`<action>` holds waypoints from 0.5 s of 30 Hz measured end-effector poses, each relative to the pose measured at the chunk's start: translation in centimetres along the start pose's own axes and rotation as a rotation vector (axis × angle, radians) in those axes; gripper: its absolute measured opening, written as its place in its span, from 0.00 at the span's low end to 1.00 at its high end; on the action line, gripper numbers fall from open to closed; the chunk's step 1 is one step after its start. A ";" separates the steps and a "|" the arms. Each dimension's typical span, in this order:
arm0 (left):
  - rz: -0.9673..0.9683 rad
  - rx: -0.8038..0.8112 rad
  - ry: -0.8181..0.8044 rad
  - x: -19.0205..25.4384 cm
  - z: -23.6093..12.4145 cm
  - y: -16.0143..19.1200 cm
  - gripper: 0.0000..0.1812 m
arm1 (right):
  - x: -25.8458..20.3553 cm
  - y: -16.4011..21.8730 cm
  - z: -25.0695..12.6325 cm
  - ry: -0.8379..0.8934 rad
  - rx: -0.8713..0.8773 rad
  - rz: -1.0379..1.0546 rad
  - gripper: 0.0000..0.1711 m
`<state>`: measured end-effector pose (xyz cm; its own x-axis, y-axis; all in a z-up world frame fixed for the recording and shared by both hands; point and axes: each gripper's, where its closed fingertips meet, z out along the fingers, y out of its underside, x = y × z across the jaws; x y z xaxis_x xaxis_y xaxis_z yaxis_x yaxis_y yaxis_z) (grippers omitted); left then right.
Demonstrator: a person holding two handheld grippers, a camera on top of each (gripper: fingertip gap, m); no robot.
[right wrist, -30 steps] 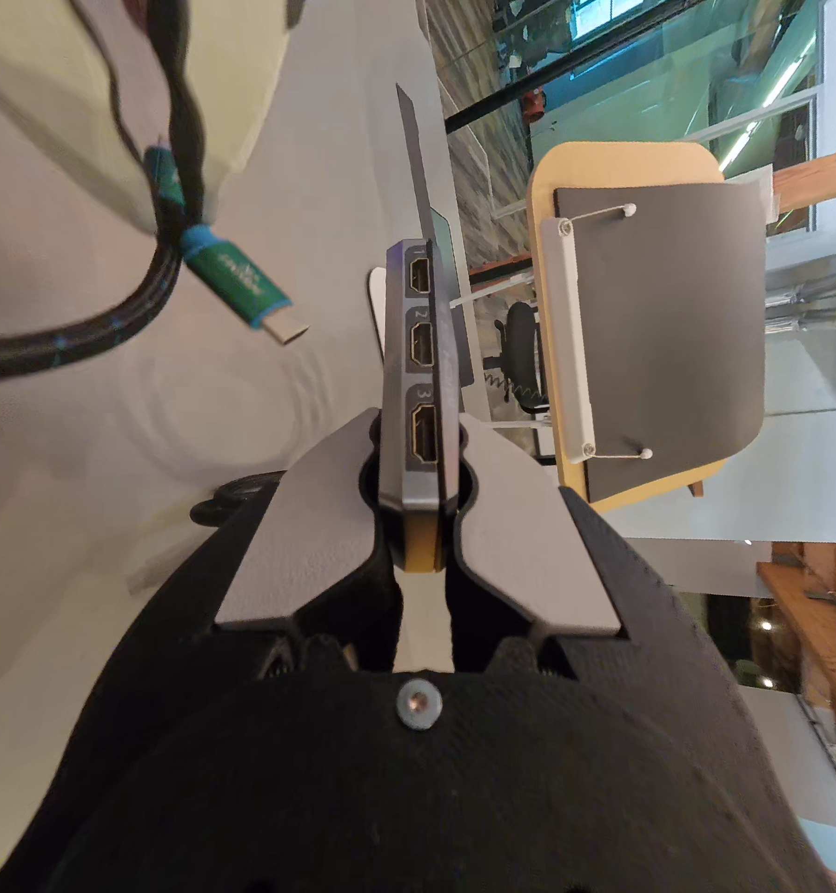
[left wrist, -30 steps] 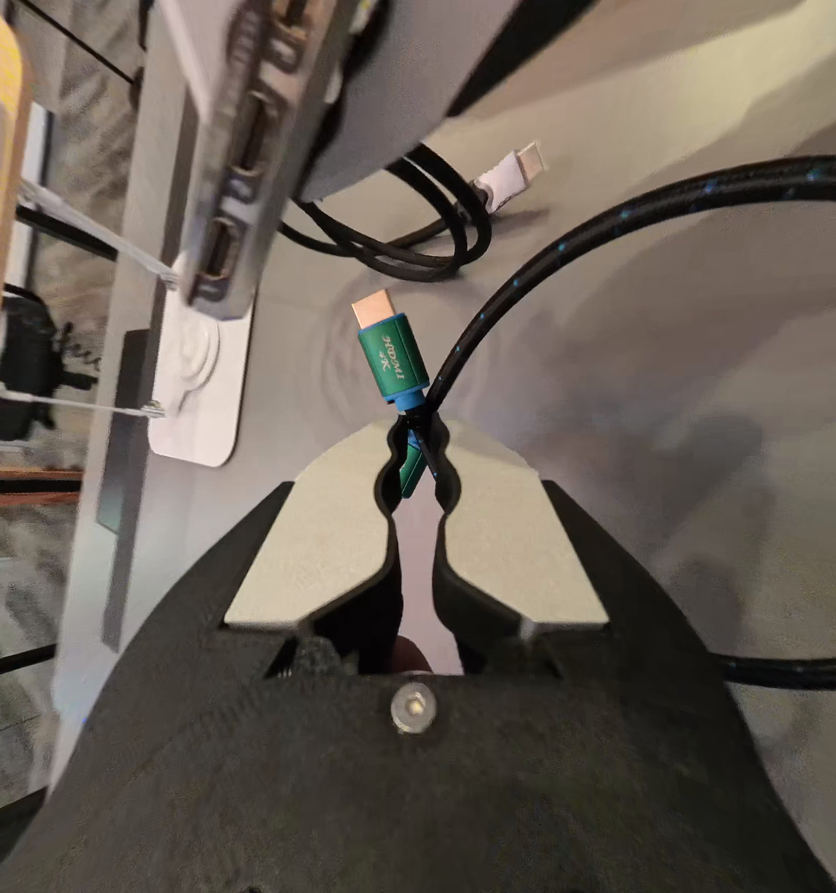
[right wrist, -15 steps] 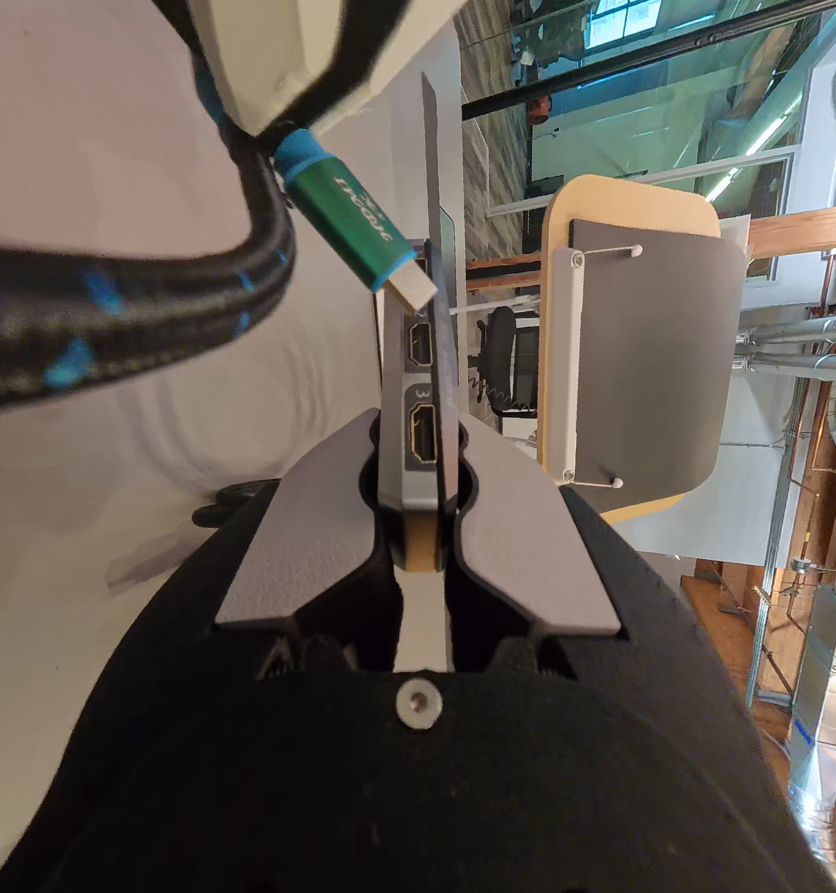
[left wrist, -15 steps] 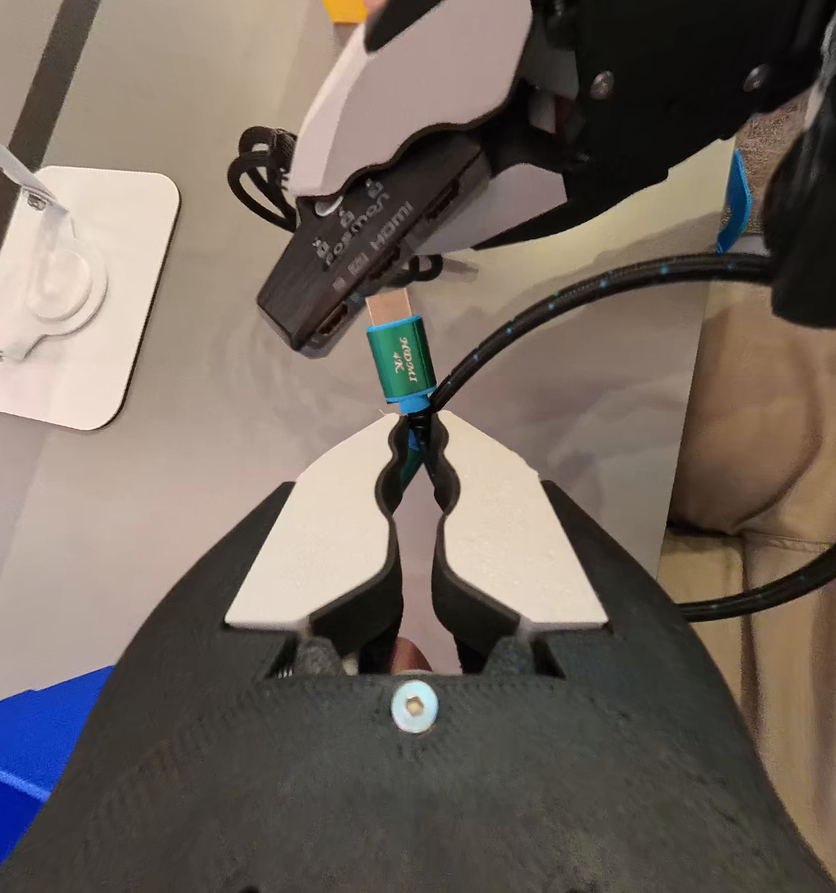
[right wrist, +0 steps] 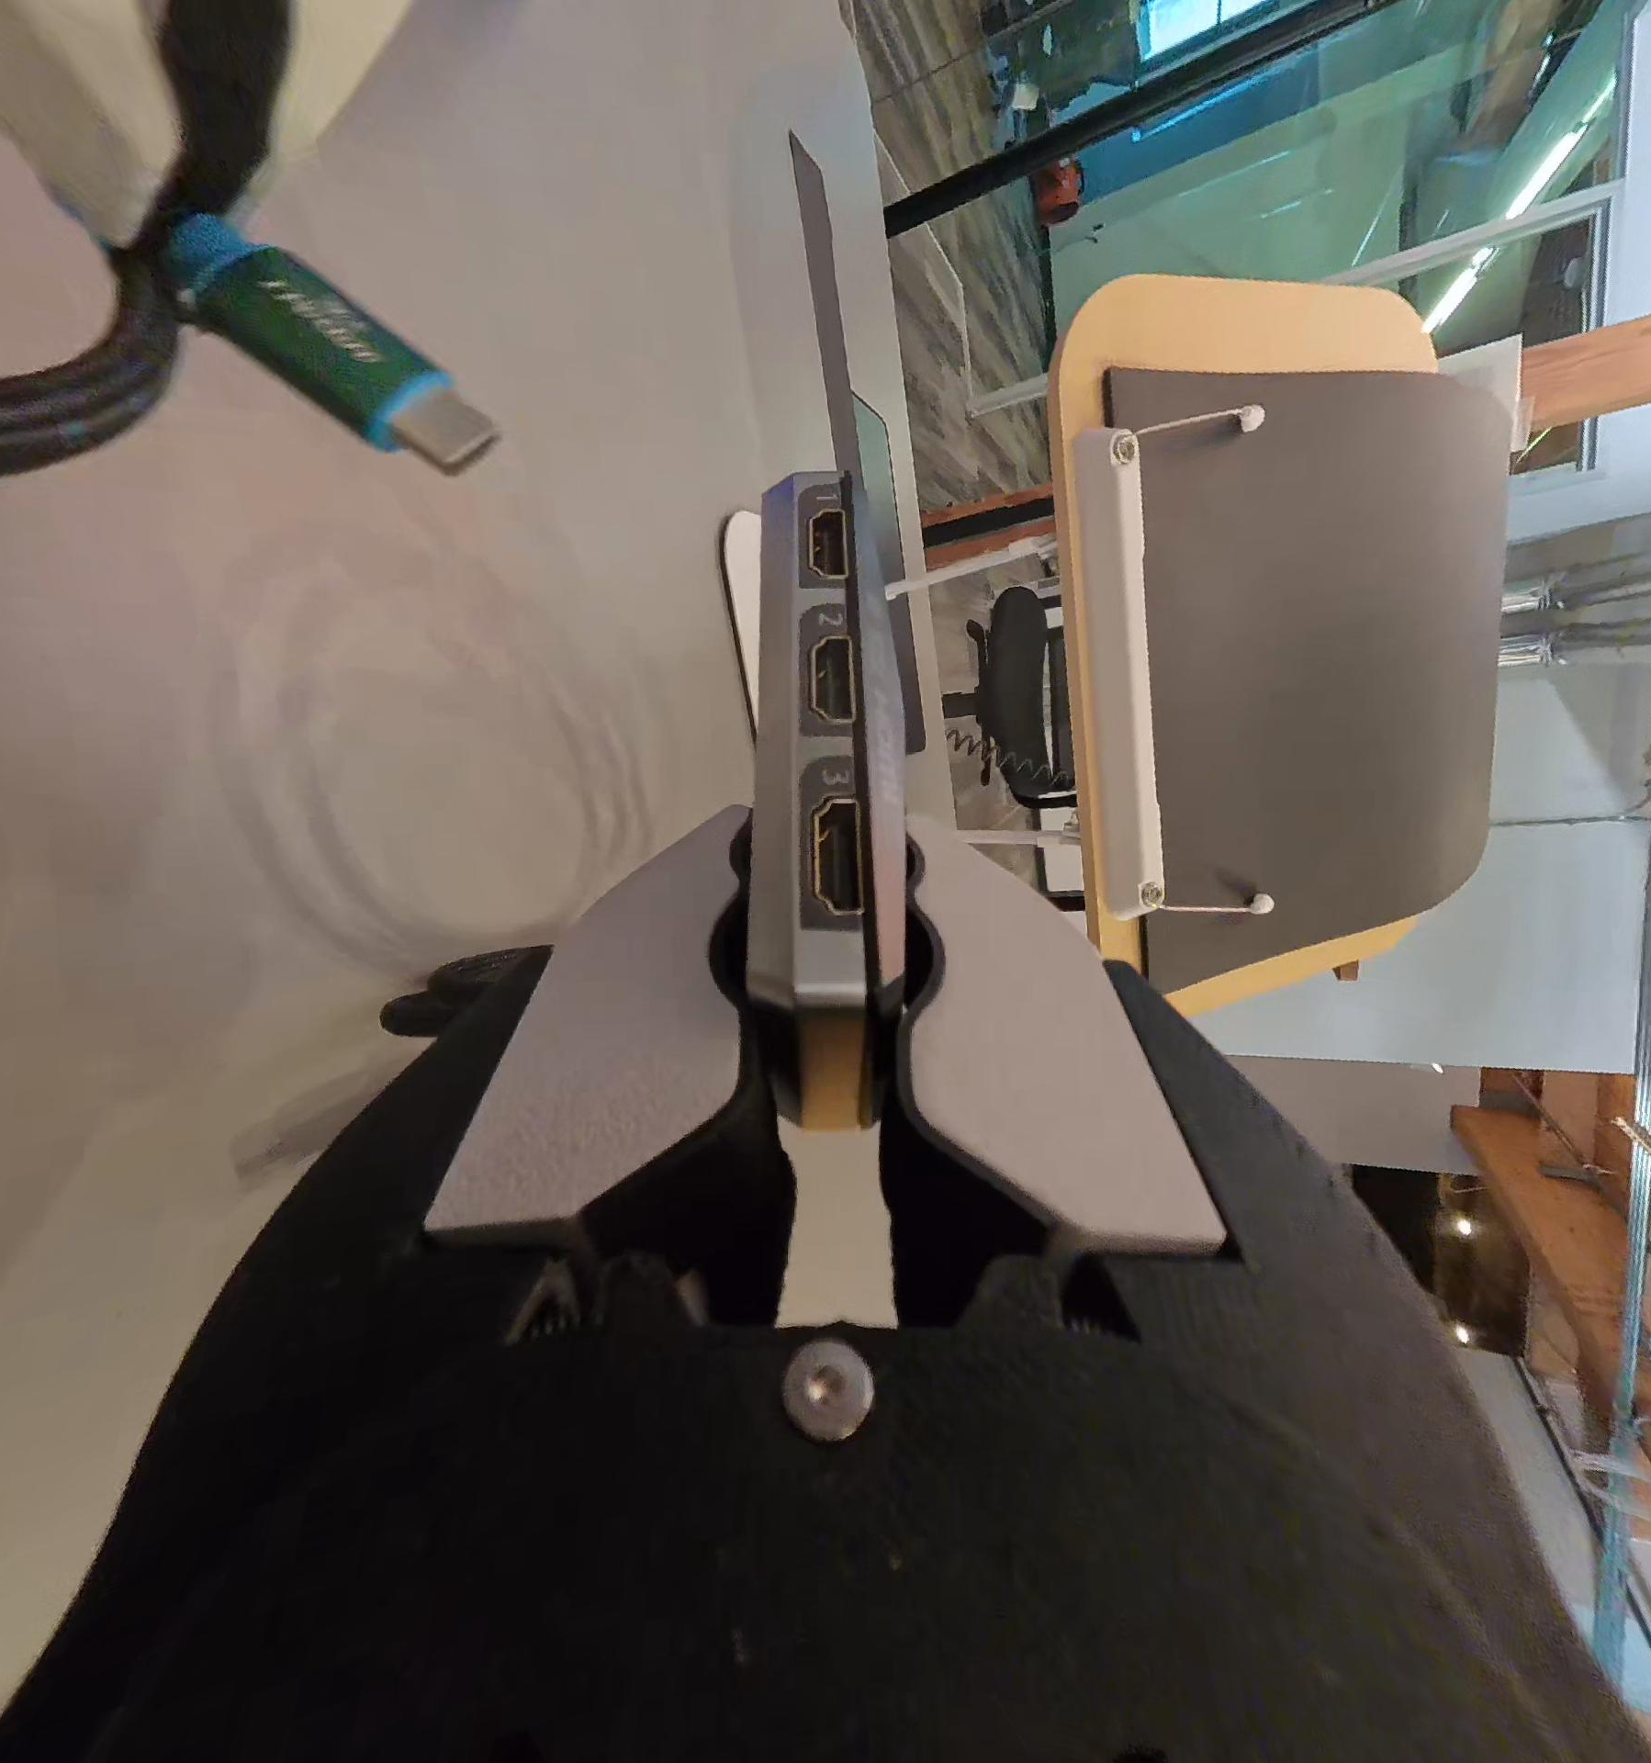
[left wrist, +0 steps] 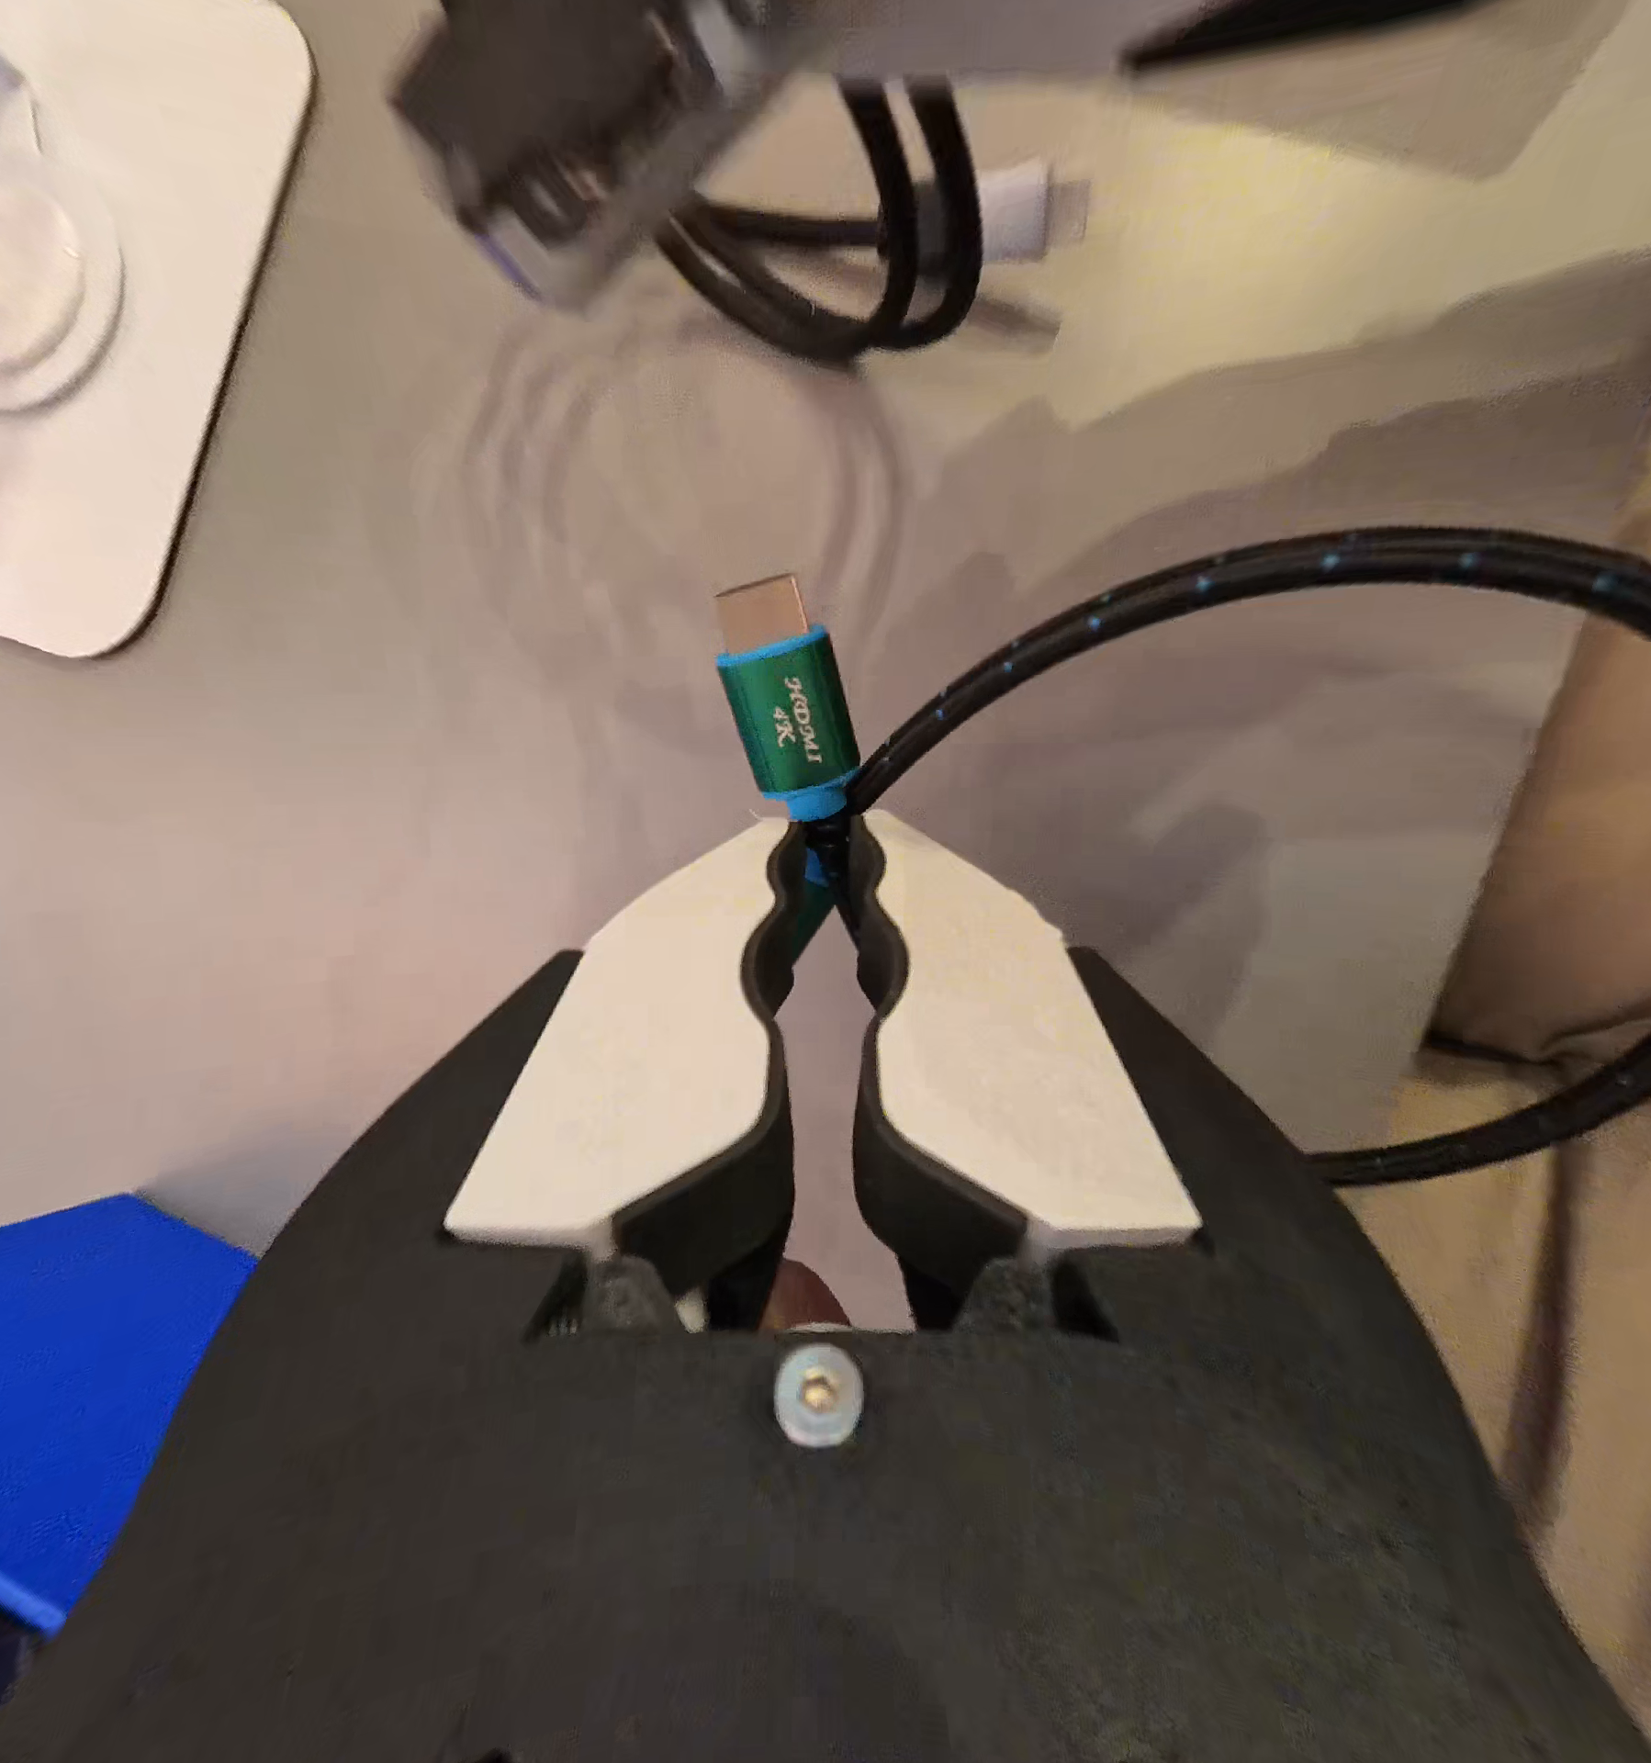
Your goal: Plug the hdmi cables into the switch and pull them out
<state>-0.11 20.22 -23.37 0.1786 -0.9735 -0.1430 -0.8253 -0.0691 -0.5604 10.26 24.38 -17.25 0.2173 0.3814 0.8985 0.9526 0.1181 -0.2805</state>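
My left gripper (left wrist: 824, 840) is shut on the black braided HDMI cable (left wrist: 1184, 611) just behind its green plug (left wrist: 784, 711). The plug's metal tip points forward, free in the air. My right gripper (right wrist: 826, 964) is shut on the grey HDMI switch (right wrist: 807, 725), held edge-on with three empty ports facing left. In the right wrist view the green plug (right wrist: 326, 343) hangs at upper left, apart from the switch. In the left wrist view the switch (left wrist: 564, 153) is blurred at the top, with a clear gap to the plug.
A grey table (left wrist: 326, 763) lies below. A coiled black cable with a white plug (left wrist: 898, 258) lies on it. A white stand base (left wrist: 106, 315) is at the left, a blue bin (left wrist: 58, 1374) at lower left. A tan chair (right wrist: 1280, 620) stands beyond the table. Left tips to right tips: about 12 centimeters.
The plug was right at the switch's port half a second ago. Now plug and switch have drawn apart, with the switch farther up and blurred in the left wrist view.
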 end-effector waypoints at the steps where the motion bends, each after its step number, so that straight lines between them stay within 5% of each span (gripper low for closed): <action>1: 0.042 -0.035 -0.021 0.0 0.7 0.6 0.04 | 0.1 0.1 0.0 -0.001 -0.001 0.008 0.14; 10: 0.367 -0.175 -0.182 0.2 4.8 2.0 0.05 | 0.5 0.6 -0.3 -0.012 0.016 0.074 0.14; 15: 0.220 -0.062 -0.243 -1.3 2.7 1.0 0.17 | 0.8 1.0 -0.5 -0.023 0.031 0.122 0.14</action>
<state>0.24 22.04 -25.92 0.1085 -0.8865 -0.4499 -0.8879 0.1171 -0.4450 11.47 24.36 -16.59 0.3262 0.4153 0.8492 0.9122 0.0972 -0.3979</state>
